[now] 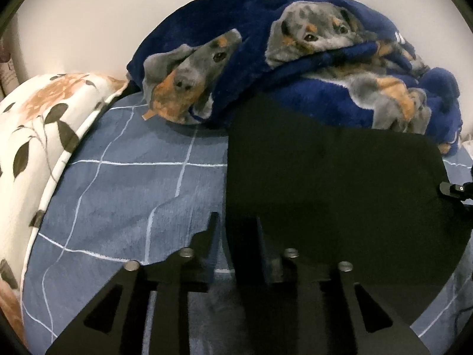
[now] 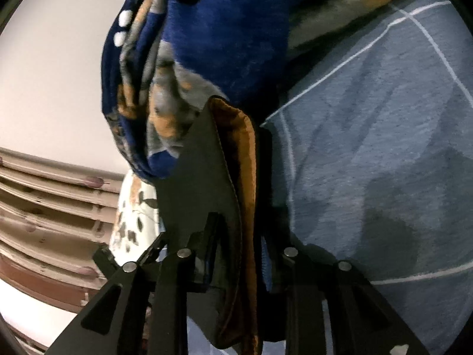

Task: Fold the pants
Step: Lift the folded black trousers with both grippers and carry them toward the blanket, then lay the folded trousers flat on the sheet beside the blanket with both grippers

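Black pants [image 1: 334,177] flat on blue checked bed sheet [image 1: 133,183], just below dog-print blanket [image 1: 236,59]. Left claw [image 1: 235,224] part open, straddling pants edge, not pinching. Right claw [image 2: 236,227] clamped on pants hem with orange lining. Risks: left side slipping free, hem snagging blanket, lopsided fold.
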Demonstrator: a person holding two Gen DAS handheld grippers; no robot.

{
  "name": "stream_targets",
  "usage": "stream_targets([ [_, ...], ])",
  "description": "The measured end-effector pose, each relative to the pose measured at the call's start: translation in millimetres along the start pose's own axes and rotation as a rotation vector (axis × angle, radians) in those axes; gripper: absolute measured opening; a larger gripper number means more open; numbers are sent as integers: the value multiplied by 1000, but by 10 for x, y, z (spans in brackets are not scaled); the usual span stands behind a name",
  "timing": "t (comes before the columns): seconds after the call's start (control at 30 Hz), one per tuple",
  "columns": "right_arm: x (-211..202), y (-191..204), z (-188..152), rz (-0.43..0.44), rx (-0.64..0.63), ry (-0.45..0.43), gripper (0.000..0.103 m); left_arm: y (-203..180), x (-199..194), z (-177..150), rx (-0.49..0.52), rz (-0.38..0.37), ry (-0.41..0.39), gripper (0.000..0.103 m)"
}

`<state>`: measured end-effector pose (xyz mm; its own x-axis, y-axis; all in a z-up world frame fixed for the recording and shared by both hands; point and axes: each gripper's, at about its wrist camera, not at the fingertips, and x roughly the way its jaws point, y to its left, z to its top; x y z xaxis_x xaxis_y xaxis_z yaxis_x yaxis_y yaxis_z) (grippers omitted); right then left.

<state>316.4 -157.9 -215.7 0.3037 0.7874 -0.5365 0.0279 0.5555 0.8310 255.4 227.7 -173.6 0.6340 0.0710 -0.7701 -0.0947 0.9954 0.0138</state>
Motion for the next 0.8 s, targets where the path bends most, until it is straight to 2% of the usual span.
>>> stream_targets([
  [0.03, 8, 6, -13, -26, -15, -4, 29, -3, -8, -16, 0, 9, -11, 36],
  [0.1, 39, 43, -34, -67, -51, -22, 29, -8, -33, -37, -4, 12, -28, 49],
  [0.2, 57, 170, -57, -157, -130, -52, 31, -43, -88, -73, -1, 17, -56, 52],
  [0.27, 86, 299, -81, -239, -194, -75, 37, -66, -123, -82, 0, 29, -63, 53],
  [0.37, 101, 395, -105, -314, -241, -94, 42, -78, -168, -103, -3, 46, -78, 60],
  [0.8, 210, 500, -164, -405, -270, -119, 49, -80, -167, -160, -13, 37, -60, 65],
])
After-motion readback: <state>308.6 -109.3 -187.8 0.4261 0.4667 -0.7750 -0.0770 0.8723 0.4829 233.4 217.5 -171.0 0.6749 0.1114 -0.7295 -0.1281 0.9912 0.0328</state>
